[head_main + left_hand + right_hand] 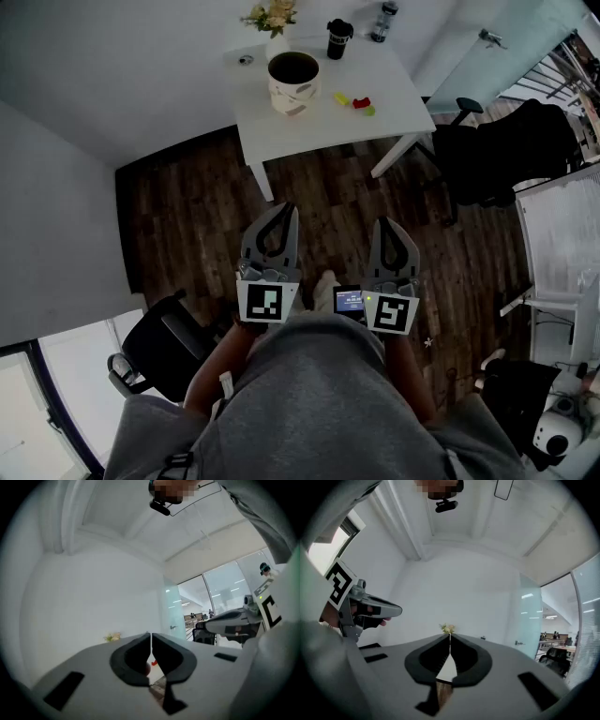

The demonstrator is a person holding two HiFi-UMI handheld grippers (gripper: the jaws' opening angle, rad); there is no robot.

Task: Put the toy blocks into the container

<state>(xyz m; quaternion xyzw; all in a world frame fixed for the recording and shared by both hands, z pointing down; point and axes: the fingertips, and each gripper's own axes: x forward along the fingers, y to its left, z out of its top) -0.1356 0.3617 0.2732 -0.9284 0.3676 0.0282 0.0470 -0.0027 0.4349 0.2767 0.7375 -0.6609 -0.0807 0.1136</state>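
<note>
Three toy blocks lie on the white table (pixel 309 127) far ahead: a yellow block (pixel 341 97), a red block (pixel 361 102) and a green block (pixel 370 111). Left of them stands the container (pixel 293 82), a white pot with a dark mouth. My left gripper (pixel 288 206) and right gripper (pixel 383 222) are held close to my body over the wooden floor, well short of the table. Both are shut with nothing between the jaws. In the left gripper view a bit of the red block (pixel 154 663) shows through the jaw gap.
A vase of flowers (pixel 272 21), a black cup (pixel 338 38) and a bottle (pixel 382 21) stand at the table's far edge. A black office chair (pixel 506 150) is right of the table, another chair (pixel 159 352) at lower left. Dark wooden floor (pixel 197 234) lies between me and the table.
</note>
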